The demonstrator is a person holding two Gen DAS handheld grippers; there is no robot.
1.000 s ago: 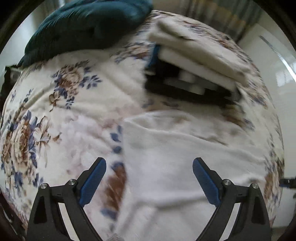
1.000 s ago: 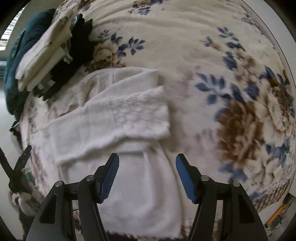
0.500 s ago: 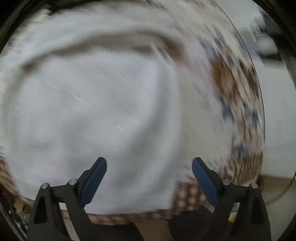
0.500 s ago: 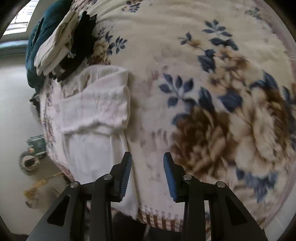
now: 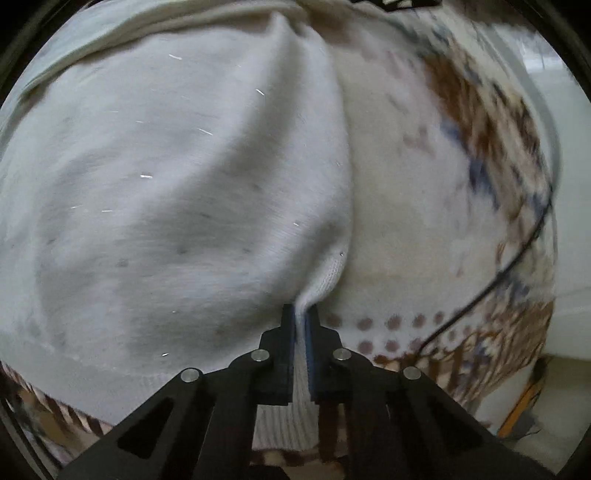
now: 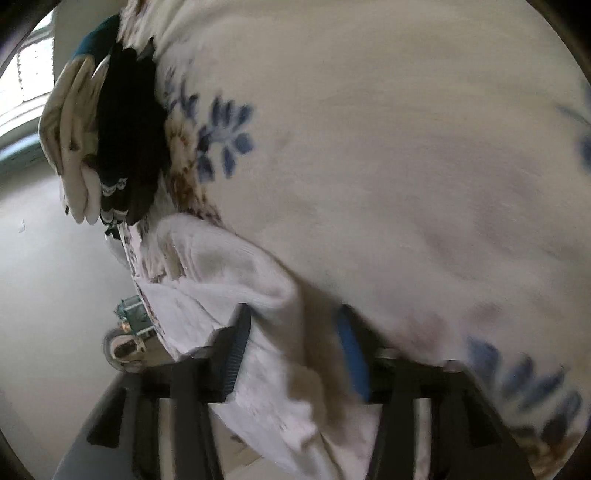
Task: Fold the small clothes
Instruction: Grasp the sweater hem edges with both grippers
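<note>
**Both grippers down on the white knit top**

Left gripper (image 5: 300, 317) pointing nearly straight down, jaws pinched tight on a thin fold at the ribbed hem corner of the white garment (image 5: 177, 192). Cloth fills most of the left wrist view, pulled into soft ridges running up from the pinch. Lying on a floral blanket (image 5: 424, 206), cream with blue and brown flowers, with a thin dark cable (image 5: 509, 266) curving across the blanket at the right.

Right gripper (image 6: 291, 325) angled down at the opposite side of the same top (image 6: 236, 273), jaws closing with a bunched white fold between them. Blue pads (image 6: 351, 347) blurry here, so can't tell for sure if pressing on the cloth yet; some gap visible on both sides.

Off toward the blanket's far edge in the right wrist view: a stack of folded clothes (image 6: 85, 147), cream pieces beside a black one (image 6: 129, 140), plus something teal (image 6: 98, 35) behind. Pale floor (image 6: 55, 277) below the blanket edge.
</note>
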